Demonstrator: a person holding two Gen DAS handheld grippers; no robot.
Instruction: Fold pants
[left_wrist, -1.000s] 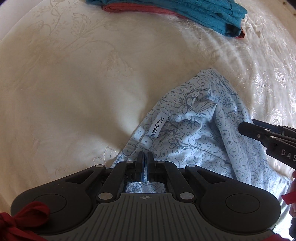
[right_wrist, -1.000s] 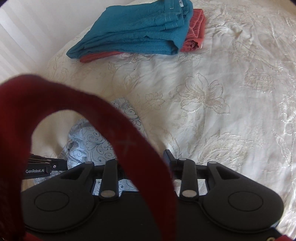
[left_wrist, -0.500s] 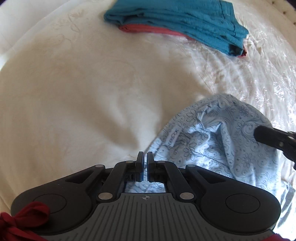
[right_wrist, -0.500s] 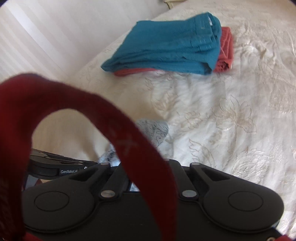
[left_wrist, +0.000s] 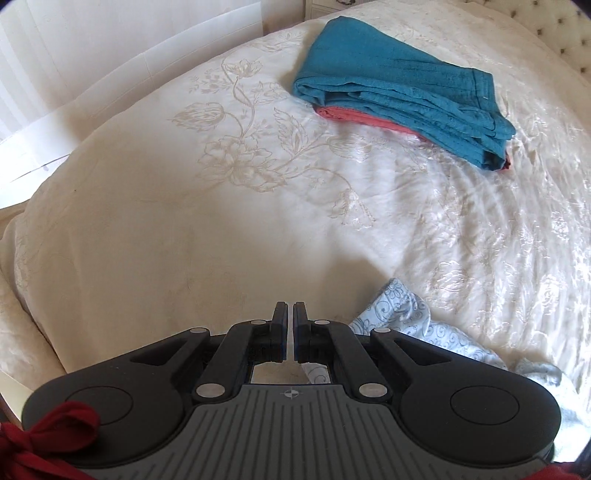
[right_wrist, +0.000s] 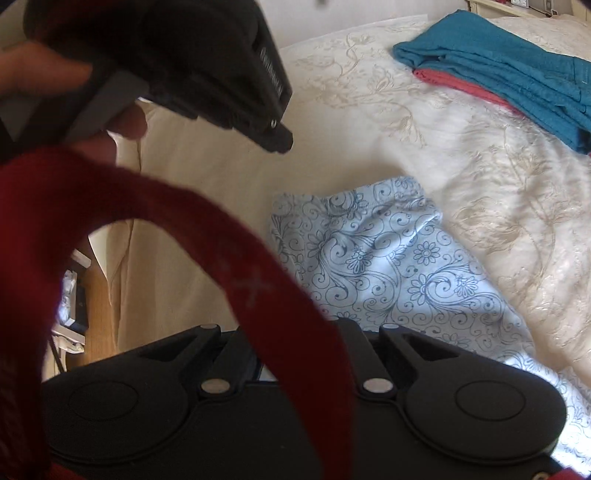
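Note:
The light blue pants with a dark floral print (right_wrist: 391, 266) lie on the cream bedspread, folded over, with one end near the right gripper body. In the left wrist view only a bunched corner of them (left_wrist: 402, 314) shows at the lower right. My left gripper (left_wrist: 290, 314) is nearly shut with a thin gap and holds nothing; it hangs above the bed, left of the pants. It also shows from the side in the right wrist view (right_wrist: 273, 136), raised above the pants. My right gripper's fingertips are hidden behind a red strap (right_wrist: 236, 258).
A folded teal garment (left_wrist: 402, 99) lies on a folded red one (left_wrist: 354, 118) at the far side of the bed. The cream embroidered bedspread (left_wrist: 221, 206) covers the rest. The bed edge and a wooden floor (right_wrist: 99, 295) are at the left.
My left gripper let go of the pants and lifted up and away to the left. The pants dropped flat onto the bed. The right gripper pulled back from them.

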